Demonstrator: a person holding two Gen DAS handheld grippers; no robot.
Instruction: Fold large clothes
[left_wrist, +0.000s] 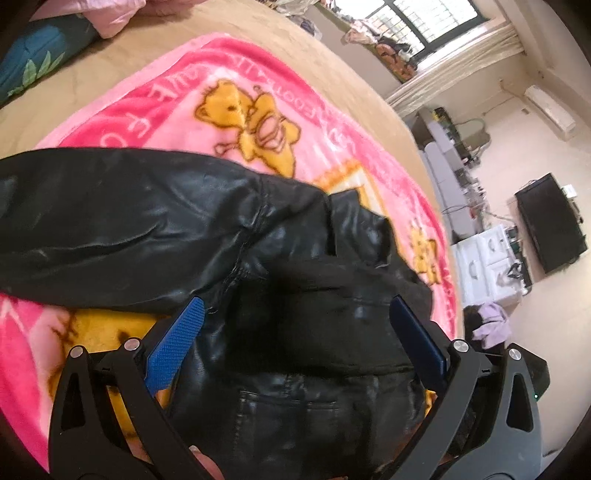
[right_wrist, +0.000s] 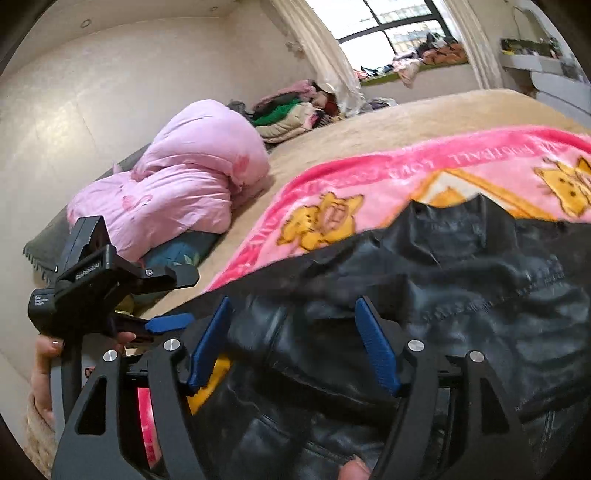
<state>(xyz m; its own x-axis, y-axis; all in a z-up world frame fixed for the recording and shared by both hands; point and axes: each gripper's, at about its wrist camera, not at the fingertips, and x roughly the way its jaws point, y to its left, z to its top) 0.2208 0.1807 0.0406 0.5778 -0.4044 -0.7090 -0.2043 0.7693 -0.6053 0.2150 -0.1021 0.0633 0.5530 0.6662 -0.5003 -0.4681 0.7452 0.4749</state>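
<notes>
Your left gripper (left_wrist: 295, 314) is spread wide, its blue pads (left_wrist: 173, 347) flanking the black leather jacket (left_wrist: 147, 221) without pinching it. Your right gripper (right_wrist: 295, 332) gapes likewise (blurred). The jacket lies crumpled on the pink blanket (left_wrist: 166, 92), near the bed's (right_wrist: 406, 114) edge.

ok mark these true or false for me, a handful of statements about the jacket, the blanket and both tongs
1. The black leather jacket lies on a pink blanket printed with yellow bears. True.
2. The left tongs are shut tight on a sleeve. False: their blue pads stand wide apart over the jacket.
3. The right tongs are open, with jacket leather between the pads. True.
4. The blanket is plain blue. False: it is pink with lettering along its border.
5. A bundled pink quilt sits at the far end of the bed. True.
</notes>
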